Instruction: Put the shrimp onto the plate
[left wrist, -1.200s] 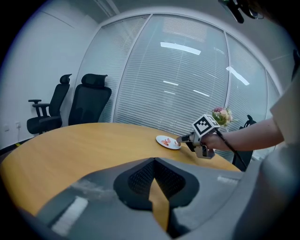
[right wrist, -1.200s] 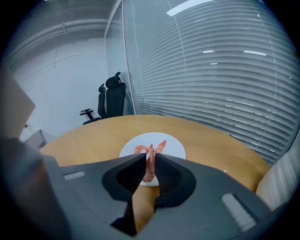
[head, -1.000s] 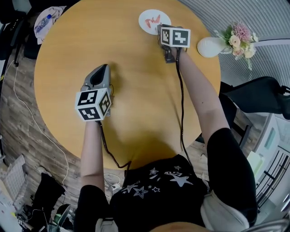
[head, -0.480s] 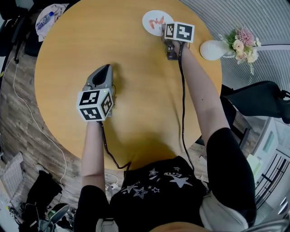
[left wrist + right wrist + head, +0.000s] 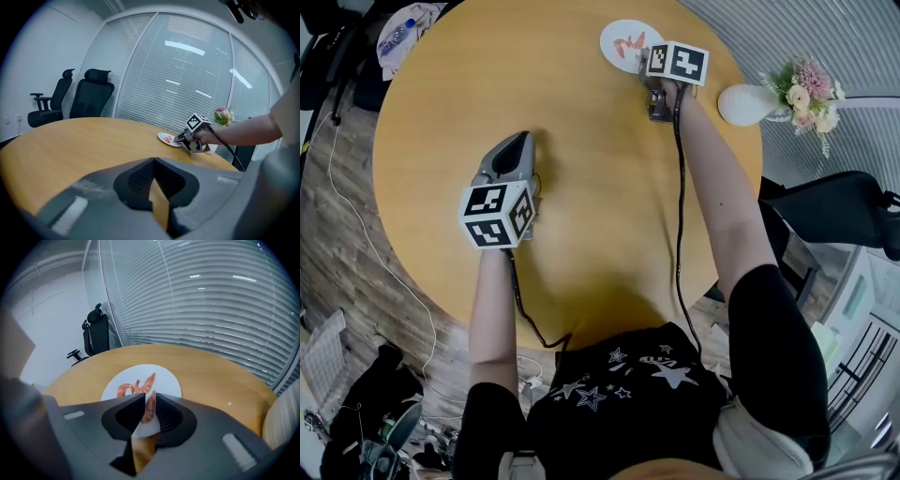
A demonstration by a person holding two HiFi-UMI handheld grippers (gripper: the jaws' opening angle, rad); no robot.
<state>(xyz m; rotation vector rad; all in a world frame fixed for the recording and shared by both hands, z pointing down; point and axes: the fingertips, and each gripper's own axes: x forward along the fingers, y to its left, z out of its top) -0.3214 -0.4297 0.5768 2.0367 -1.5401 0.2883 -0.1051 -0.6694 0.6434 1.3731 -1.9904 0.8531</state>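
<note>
Left gripper (image 5: pixel 514 142) sits over the near-left table (image 5: pixel 581 216), jaws together and empty. Right gripper (image 5: pixel 150 397) is far right, jaws pinched on a shrimp (image 5: pixel 149 408), tail pointing far. The shrimp sits over the plate's (image 5: pixel 171 383) near edge; can't tell if it touches. Two other shrimp (image 5: pixel 143 382) lie on the plate just beyond the jaws. In the head view the marker cube (image 5: pixel 677 62) covers the right jaws and the held shrimp; only the right gripper view shows the grip. Vase (image 5: pixel 742 103) with flowers (image 5: pixel 811 86) is right of the plate, apart. Chairs (image 5: pixel 91 96) and blinds (image 5: pixel 211 310) are beyond.
</note>
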